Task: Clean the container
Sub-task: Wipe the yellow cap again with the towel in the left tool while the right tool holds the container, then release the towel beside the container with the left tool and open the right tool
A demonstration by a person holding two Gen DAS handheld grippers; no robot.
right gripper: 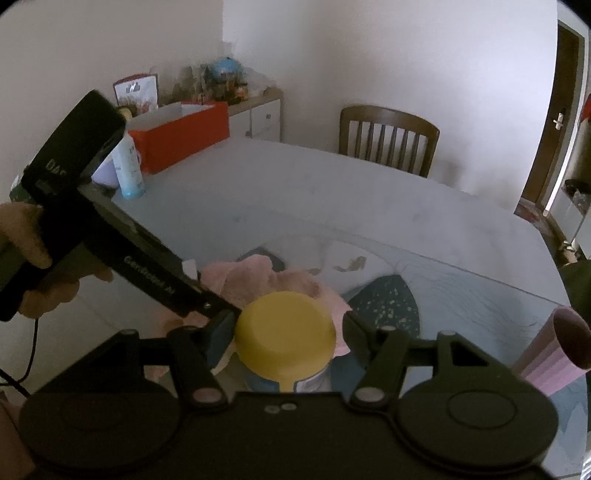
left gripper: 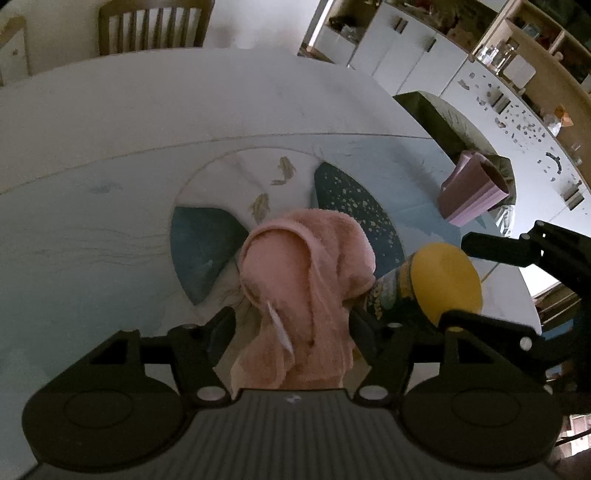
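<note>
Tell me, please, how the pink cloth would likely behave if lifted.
The pink cloth is probably floppy: it drapes in loose folds between the open left gripper fingers. It looks like light terry, so it would likely sag and trail, perhaps snagging the yellow-lidded can.

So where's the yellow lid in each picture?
Left wrist view: the yellow lid is on the right, beside the pink cloth.
Right wrist view: the yellow lid is low in the middle, between the right gripper's fingers.
Shared landmark: the pink cloth, and the wooden chair behind the table.
</note>
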